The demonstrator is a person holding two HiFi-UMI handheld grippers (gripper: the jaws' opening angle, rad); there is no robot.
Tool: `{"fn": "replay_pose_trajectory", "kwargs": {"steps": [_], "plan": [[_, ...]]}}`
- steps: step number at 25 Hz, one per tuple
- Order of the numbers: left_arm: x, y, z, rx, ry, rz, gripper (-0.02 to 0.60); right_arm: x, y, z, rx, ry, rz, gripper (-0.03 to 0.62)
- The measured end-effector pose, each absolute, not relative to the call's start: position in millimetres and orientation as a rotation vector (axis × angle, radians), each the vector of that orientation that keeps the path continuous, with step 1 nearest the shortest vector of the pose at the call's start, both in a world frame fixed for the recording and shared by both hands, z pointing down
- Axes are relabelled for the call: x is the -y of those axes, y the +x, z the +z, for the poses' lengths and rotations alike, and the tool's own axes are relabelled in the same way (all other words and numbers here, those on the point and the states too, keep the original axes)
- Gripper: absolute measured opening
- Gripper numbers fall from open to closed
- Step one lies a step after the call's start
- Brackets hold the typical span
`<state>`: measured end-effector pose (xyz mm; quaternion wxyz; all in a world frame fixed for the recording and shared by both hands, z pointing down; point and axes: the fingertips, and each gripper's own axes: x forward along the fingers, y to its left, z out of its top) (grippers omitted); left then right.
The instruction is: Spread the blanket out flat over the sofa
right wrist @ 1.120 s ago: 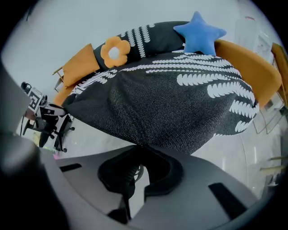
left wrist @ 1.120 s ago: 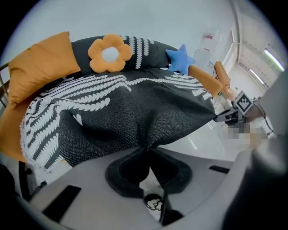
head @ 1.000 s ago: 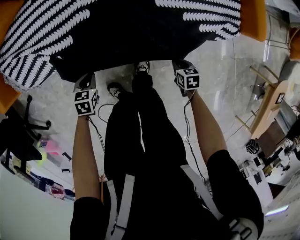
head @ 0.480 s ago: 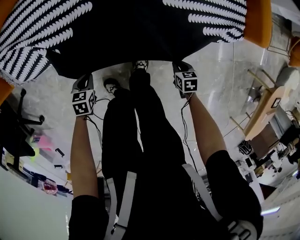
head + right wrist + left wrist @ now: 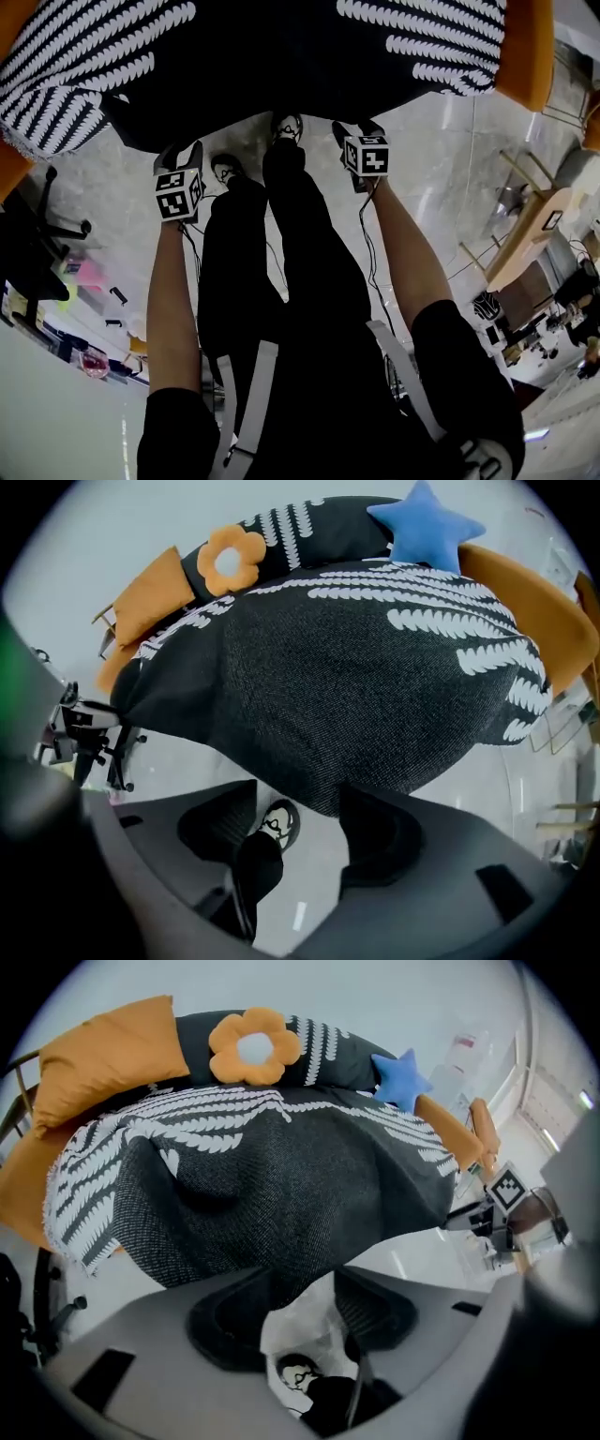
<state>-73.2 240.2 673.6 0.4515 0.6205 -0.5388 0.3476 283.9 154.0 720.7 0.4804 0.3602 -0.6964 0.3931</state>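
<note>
The black blanket with white leaf stripes lies over the orange sofa, its front hem hanging over the seat's edge. My left gripper is at the hem's left part. Its jaws are opening, and a fold of the blanket still dips between the tips of the left gripper without being pinched. My right gripper is at the hem further right. In its own view the right gripper is also opening, and the blanket hangs just above the gap.
An orange flower cushion, a blue star cushion and an orange pillow lean on the sofa's back. The person's legs and shoes stand between the grippers. A black office chair is to the left, wooden furniture to the right, and cables lie on the floor.
Both grippers were shut at the blanket's hem; now both stand apart and the hem hangs loose. The hands have barely shifted.
</note>
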Motion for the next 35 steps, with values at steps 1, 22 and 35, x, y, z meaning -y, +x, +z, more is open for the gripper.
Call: {"fn": "replay_pose_trajectory", "kwargs": {"steps": [1, 22, 35], "plan": [[-238.9, -70.2, 671.3, 1.340, 1.536, 0.825, 0.223, -153.6, 281.4, 720.2, 1.705, 0.883, 0.959, 0.304], [-258.0, -260.8, 645.4, 1.551, 1.428, 0.571, 0.262, -141.6, 27.3, 637.7, 1.947, 0.812, 0.825, 0.296], [-283.3, -460.4, 654.2, 1.629, 1.333, 0.607, 0.262, -155.3, -172.5, 616.7, 2.068, 0.728, 0.757, 0.281]]}}
